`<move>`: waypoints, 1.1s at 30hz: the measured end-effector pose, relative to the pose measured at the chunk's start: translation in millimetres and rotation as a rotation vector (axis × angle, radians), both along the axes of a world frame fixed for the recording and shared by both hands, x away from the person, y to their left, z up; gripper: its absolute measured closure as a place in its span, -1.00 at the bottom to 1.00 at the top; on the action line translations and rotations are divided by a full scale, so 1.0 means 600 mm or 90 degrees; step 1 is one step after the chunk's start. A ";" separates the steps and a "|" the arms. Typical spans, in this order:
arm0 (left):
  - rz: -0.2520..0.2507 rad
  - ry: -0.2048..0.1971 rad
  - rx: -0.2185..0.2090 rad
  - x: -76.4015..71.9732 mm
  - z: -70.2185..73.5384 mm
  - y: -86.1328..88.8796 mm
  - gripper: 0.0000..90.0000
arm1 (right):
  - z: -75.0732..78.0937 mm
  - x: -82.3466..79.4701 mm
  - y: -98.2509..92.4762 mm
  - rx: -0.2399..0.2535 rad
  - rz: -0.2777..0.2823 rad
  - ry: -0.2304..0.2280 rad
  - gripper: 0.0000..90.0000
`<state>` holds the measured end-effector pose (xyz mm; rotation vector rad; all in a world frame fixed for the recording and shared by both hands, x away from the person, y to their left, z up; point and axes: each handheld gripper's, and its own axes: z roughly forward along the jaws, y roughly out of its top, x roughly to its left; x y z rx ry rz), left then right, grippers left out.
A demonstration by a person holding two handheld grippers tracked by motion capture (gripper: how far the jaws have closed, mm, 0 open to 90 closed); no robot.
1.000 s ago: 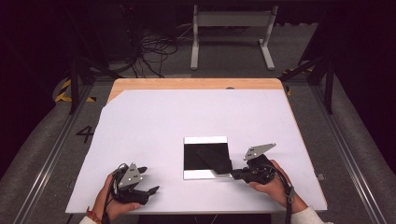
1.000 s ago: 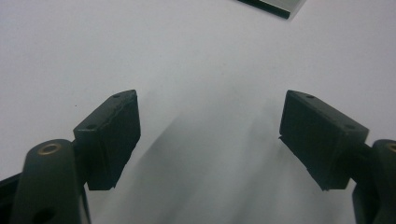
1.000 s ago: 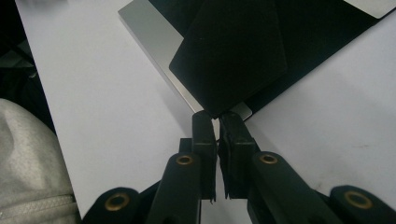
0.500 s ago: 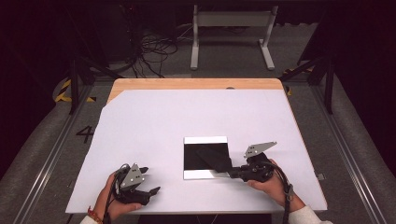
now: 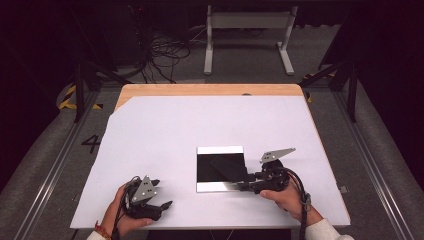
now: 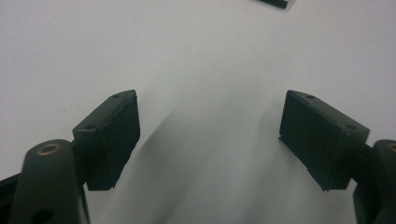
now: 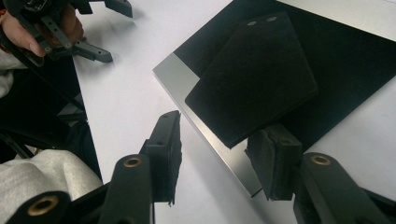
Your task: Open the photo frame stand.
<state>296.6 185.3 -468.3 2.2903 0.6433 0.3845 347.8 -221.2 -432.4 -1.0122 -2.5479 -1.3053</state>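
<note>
A square black plate with silver bands lies on the white sheet. On it rests a flat black piece, also seen in the right gripper view with two rivets at its far end. My right gripper is at the plate's near right corner. Its jaws have just been opening and now stand open; the piece's near corner lies just ahead of them, untouched by the pads. My left gripper rests near the sheet's front left, open with only white sheet between its jaws.
The white sheet covers most of a wooden table. Beyond the table's far edge are floor cables and a metal stand. The left hand and its gripper show far off in the right gripper view.
The right gripper's jaws have spread apart and let go of the flat black piece, which now lies on the plate. The left gripper has stayed where it was.
</note>
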 end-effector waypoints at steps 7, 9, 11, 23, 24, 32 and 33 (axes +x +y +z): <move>-0.003 0.001 -0.001 0.000 0.000 -0.002 -0.54 | -0.001 0.007 -0.008 0.041 -0.030 0.035 0.15; -0.005 0.002 0.001 -0.001 0.000 -0.003 -0.54 | 0.000 0.010 -0.010 0.064 -0.040 0.057 0.14; -0.007 0.001 0.001 -0.002 0.000 -0.005 -0.54 | 0.001 0.015 -0.009 0.067 -0.059 0.064 0.12; -0.015 0.001 -0.002 -0.002 0.001 -0.009 -0.54 | -0.010 0.035 0.000 0.108 -0.084 0.122 0.12; -0.014 0.002 -0.002 -0.002 0.001 -0.010 -0.54 | -0.012 0.037 -0.002 0.116 -0.092 0.134 0.16; -0.038 0.019 -0.041 0.014 0.009 -0.040 -0.55 | -0.021 0.041 -0.004 0.132 -0.112 0.135 0.24; -0.039 0.023 -0.049 0.018 0.010 -0.045 -0.55 | -0.022 0.041 -0.004 0.134 -0.109 0.136 0.25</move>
